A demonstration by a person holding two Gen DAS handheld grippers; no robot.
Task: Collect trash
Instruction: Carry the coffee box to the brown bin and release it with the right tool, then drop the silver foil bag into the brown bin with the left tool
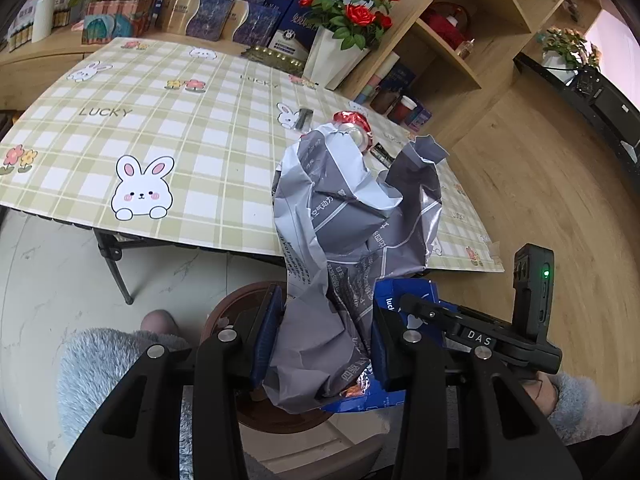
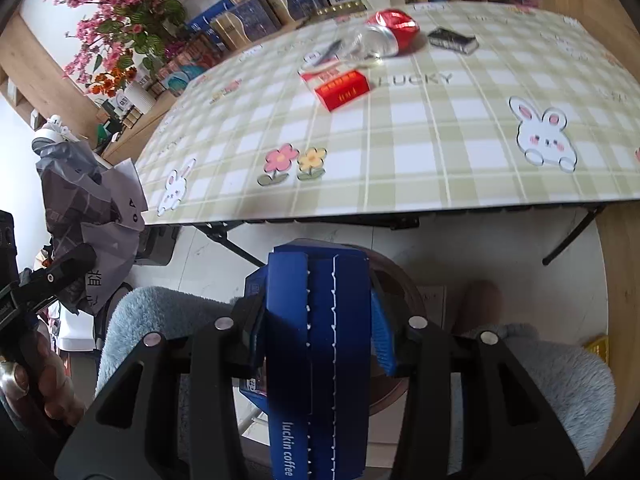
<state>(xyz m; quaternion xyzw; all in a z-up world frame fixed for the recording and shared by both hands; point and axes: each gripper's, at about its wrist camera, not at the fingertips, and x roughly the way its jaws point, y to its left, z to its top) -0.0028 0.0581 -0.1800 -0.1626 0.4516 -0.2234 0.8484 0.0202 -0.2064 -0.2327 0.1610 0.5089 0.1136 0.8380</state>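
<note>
Below, gray wrapper (image 1: 344, 240) mostly hides brown bin (image 1: 240, 304).

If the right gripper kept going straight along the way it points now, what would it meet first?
Most likely the round brown bin on the floor just beyond the blue luckin coffee carton held by the right gripper; depth is hard to judge in this fisheye view.

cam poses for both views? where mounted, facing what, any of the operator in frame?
Left wrist: on left gripper, angled down over the table edge; crumpled grey bag clamped, fuzzy sleeve showing.
Right wrist: on right gripper, angled down at the table and brown bin; blue coffee box clamped, hand at left.
Shared: table, red can, bin, bag.
</note>
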